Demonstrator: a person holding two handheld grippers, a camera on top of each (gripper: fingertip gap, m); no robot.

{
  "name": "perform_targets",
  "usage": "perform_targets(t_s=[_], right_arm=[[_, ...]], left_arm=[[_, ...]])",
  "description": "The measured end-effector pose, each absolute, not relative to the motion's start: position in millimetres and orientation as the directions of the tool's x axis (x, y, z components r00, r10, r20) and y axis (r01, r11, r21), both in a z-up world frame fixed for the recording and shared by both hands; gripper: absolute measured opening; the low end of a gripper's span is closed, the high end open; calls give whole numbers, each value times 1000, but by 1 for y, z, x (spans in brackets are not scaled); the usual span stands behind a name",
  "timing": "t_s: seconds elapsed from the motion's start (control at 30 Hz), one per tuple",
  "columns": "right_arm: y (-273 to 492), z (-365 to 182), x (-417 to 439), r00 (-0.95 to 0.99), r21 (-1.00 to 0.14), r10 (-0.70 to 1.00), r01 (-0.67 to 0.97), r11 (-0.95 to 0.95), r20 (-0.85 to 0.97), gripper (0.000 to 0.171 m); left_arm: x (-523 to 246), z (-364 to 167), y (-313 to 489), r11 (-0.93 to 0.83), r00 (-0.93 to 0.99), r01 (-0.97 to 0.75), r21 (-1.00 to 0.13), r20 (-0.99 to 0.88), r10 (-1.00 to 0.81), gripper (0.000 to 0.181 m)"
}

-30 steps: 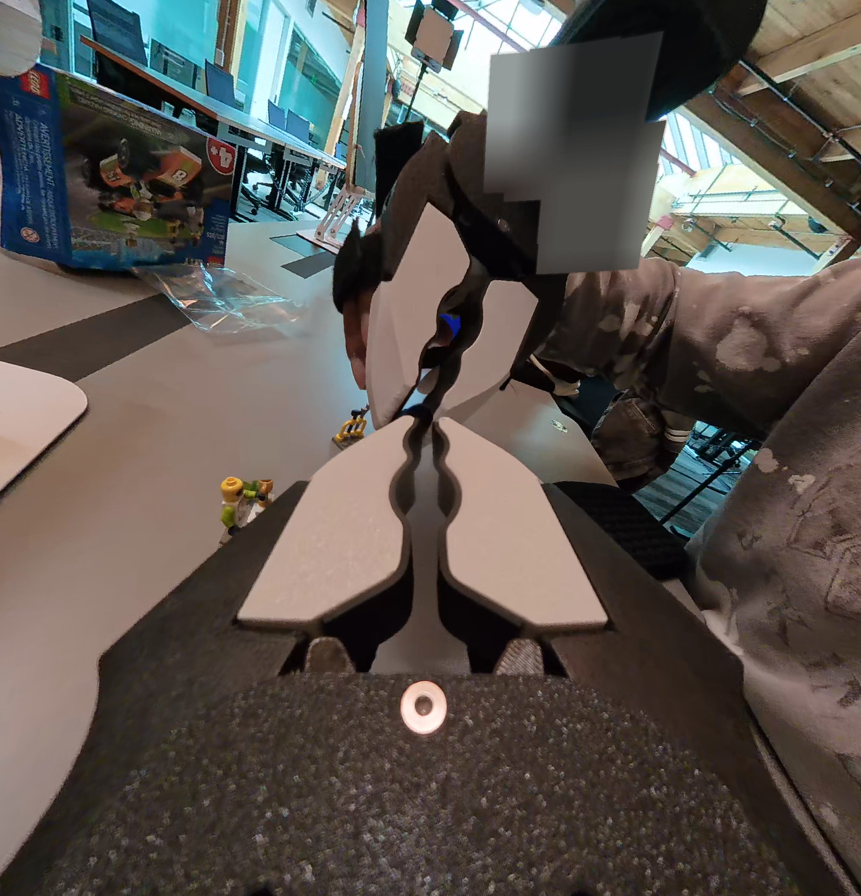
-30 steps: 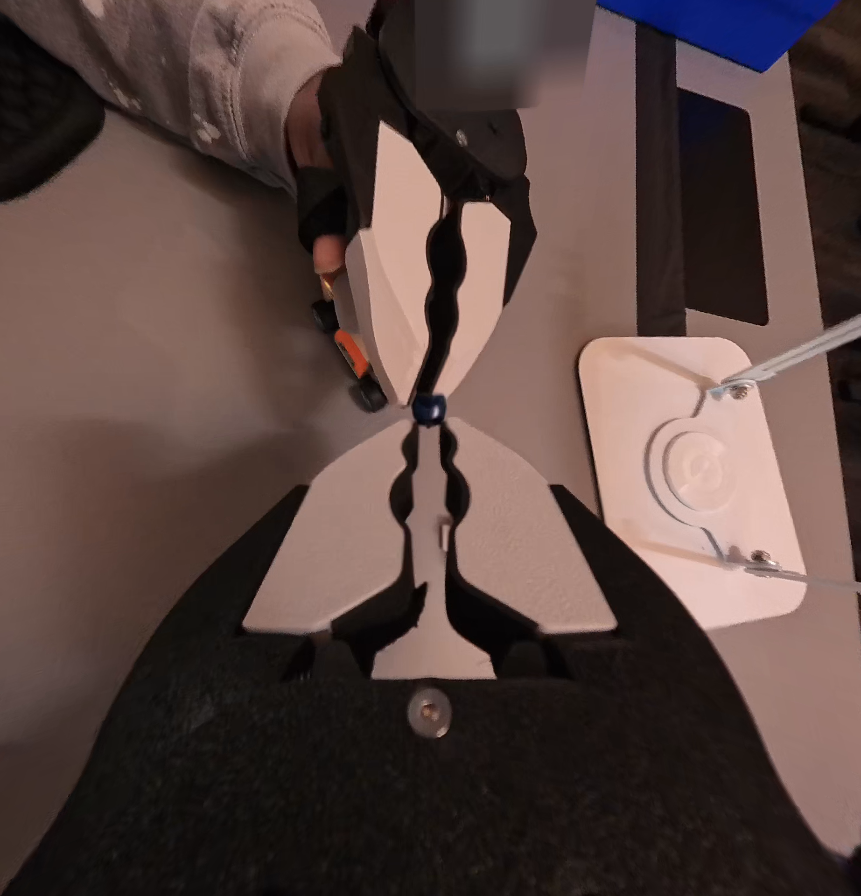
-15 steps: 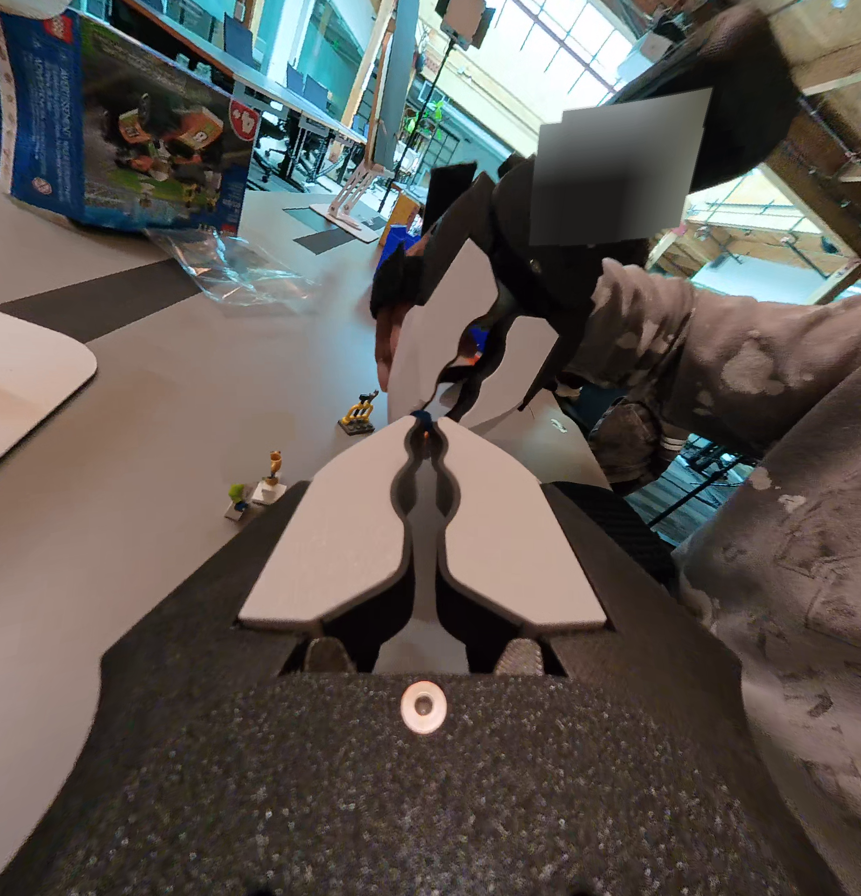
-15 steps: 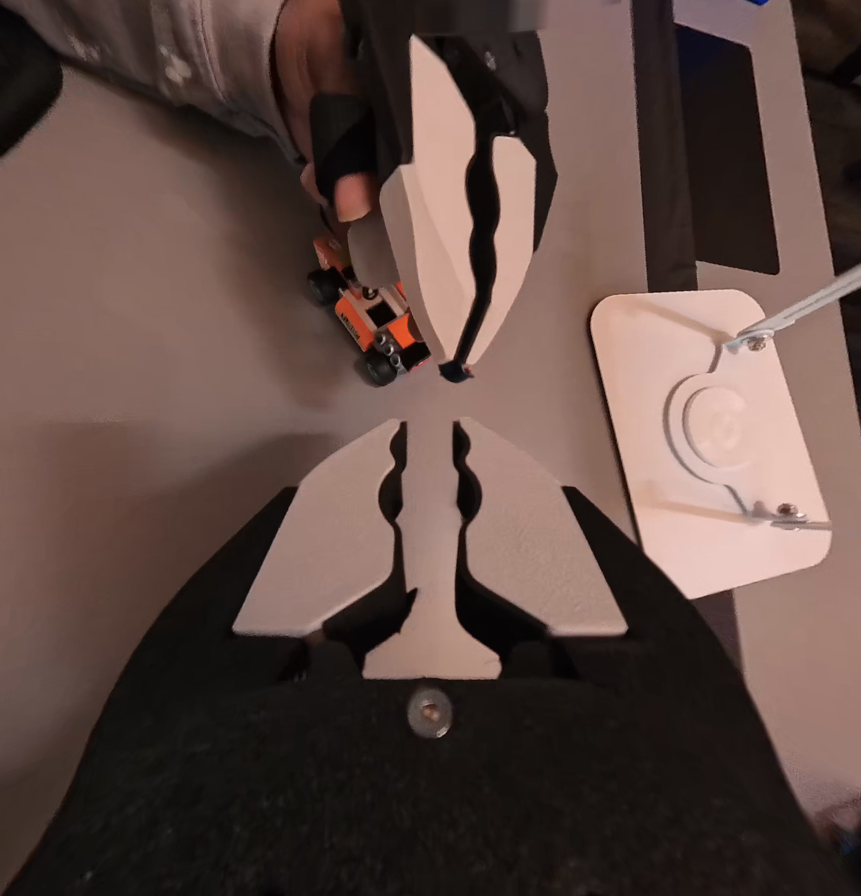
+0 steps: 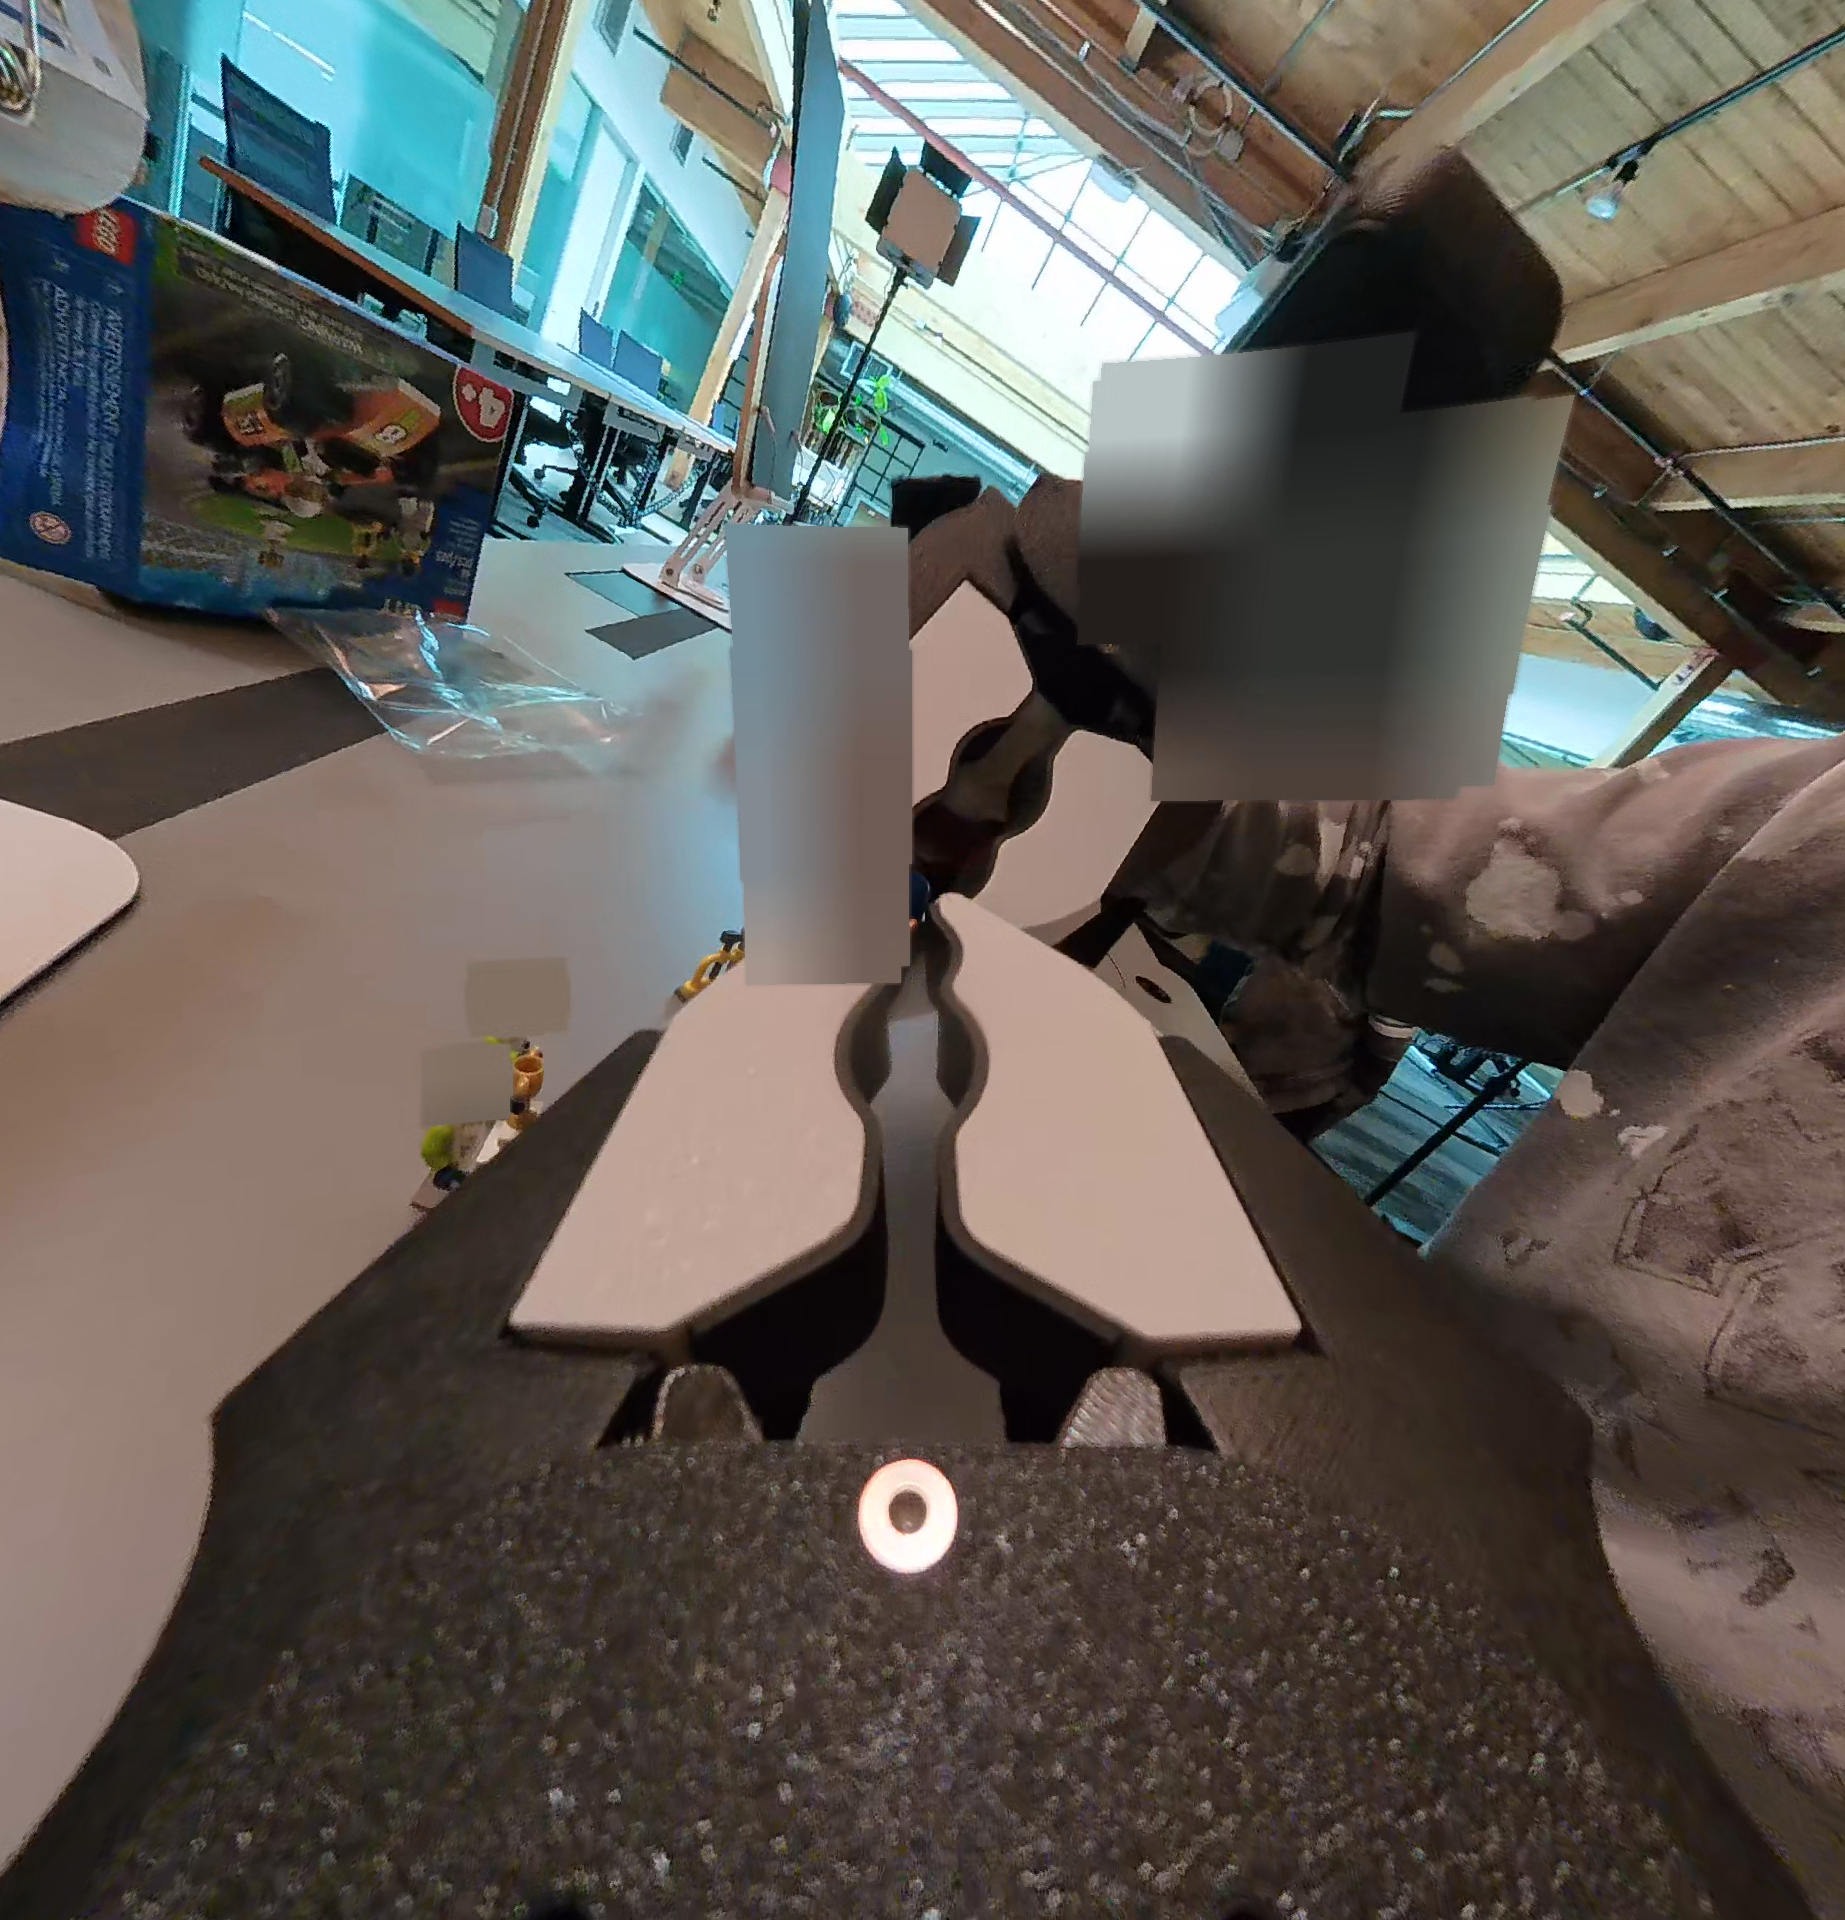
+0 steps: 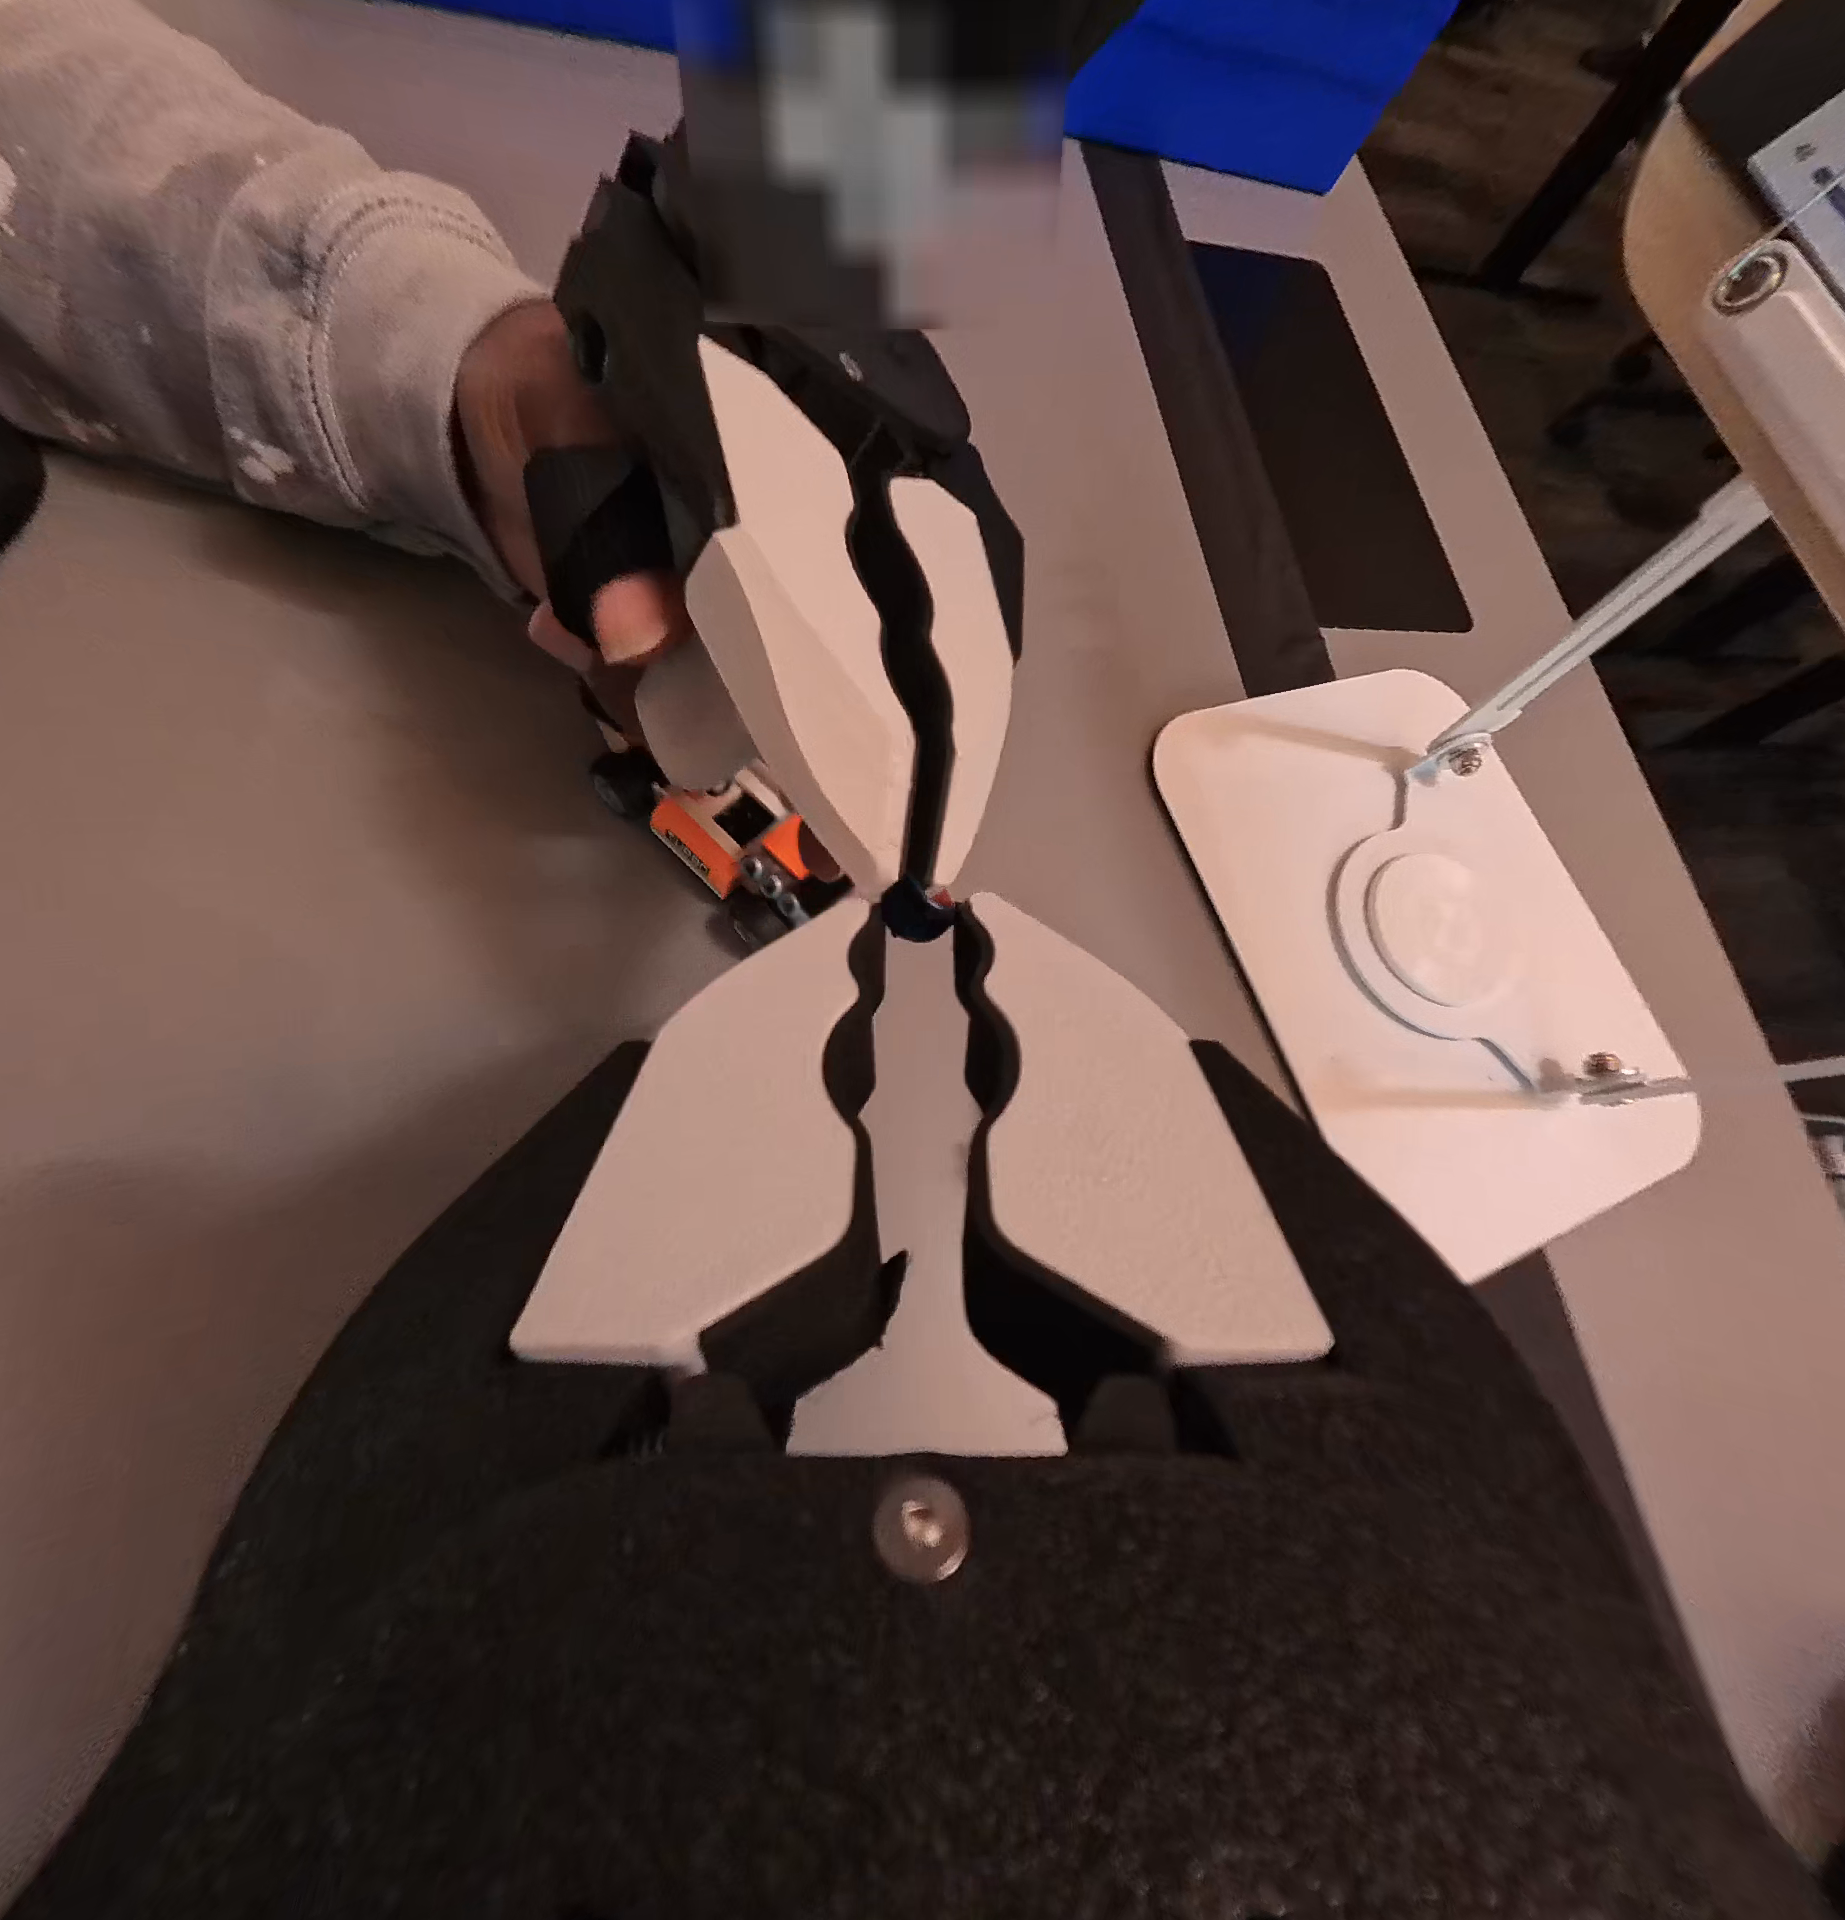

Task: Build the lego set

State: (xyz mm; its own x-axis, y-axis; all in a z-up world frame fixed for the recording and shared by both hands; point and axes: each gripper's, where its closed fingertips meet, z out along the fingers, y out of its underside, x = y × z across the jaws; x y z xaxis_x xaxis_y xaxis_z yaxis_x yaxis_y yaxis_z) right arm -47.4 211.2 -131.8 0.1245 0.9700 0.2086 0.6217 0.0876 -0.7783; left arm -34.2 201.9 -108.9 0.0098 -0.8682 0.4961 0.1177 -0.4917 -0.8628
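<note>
A small dark blue Lego piece sits where both grippers' tips meet, above the grey table. My left gripper comes down from the top of the right wrist view and is shut on the piece. My right gripper has its jaws narrowed, with a fingertip against each side of the same piece. In the left wrist view the piece shows just past my left gripper; a mosaic patch hides one fingertip. An orange Lego car stands on the table behind the left gripper.
A Lego box and a clear plastic bag lie at the far left. Small minifigure parts and a yellow piece sit on the table. A white stand base lies right of the grippers. A person's sleeve crosses the top left. The grippers are tip to tip, or close to it.
Half a second ago my right gripper was open and apart from the blue piece held by the left. Now the tips have met and the right jaws have narrowed around it.
</note>
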Motion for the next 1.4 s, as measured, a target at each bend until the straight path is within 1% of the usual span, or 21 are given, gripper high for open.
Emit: perform_targets(t_s=[0.1,0.2,0.3,0.37,0.43,0.57,0.67,0.77,0.83,0.93,1.0,1.03,1.1,1.2,1.27,1.37,1.4], right_arm=[[214,-137,-41,67,-695,960,703,149,273,12],[217,-145,-33,-39,-547,925,797,256,377,12],[217,-152,-31,-120,-425,904,852,306,411,12],[220,-158,-29,-147,-347,893,885,310,425,12],[222,-163,-28,-141,-304,898,909,283,416,12],[224,-168,-31,-129,-258,905,933,249,405,12],[226,-173,-31,-128,-221,907,948,231,401,12],[226,-174,-32,-123,-222,912,949,223,390,12],[227,-172,-33,-98,-256,916,943,210,390,12],[229,-162,-36,-2,-383,928,910,156,373,13],[232,-154,-38,80,-489,931,865,113,356,14],[233,-152,-38,115,-525,931,846,91,346,16],[232,-151,-38,161,-577,926,814,71,341,19],[236,-146,-41,231,-637,907,769,50,351,21],[237,-145,-44,251,-652,912,758,25,325,21],[239,-147,-45,226,-627,914,778,39,338,13],[240,-147,-45,211,-614,915,788,49,344,13]], left_arm=[[-36,-110,204,-506,25,100,-857,510,-860,6],[-34,-116,208,-498,102,39,-866,500,-860,13],[-30,-130,210,-494,209,-54,-868,474,-855,14],[-29,-137,212,-496,269,-87,-864,459,-847,13],[-29,-141,212,-495,307,-117,-861,443,-843,12],[-29,-146,215,-521,342,-125,-844,457,-821,11],[-29,-150,214,-535,347,-136,-834,465,-814,3],[-30,-152,215,-523,349,-140,-841,452,-821,3],[-31,-149,217,-539,324,-102,-836,485,-813,2],[-35,-140,223,-575,264,21,-818,560,-786,1],[-39,-134,228,-610,218,114,-784,619,-755,1],[-41,-131,230,-623,195,149,-768,641,-743,1],[-43,-128,233,-634,174,199,-747,664,-727,1],[-42,-128,234,-620,185,219,-753,656,-732,1],[-40,-127,233,-607,185,235,-760,648,-739,1],[-37,-127,232,-597,196,238,-766,640,-743,1],[-38,-128,233,-590,208,239,-771,634,-745,1]])
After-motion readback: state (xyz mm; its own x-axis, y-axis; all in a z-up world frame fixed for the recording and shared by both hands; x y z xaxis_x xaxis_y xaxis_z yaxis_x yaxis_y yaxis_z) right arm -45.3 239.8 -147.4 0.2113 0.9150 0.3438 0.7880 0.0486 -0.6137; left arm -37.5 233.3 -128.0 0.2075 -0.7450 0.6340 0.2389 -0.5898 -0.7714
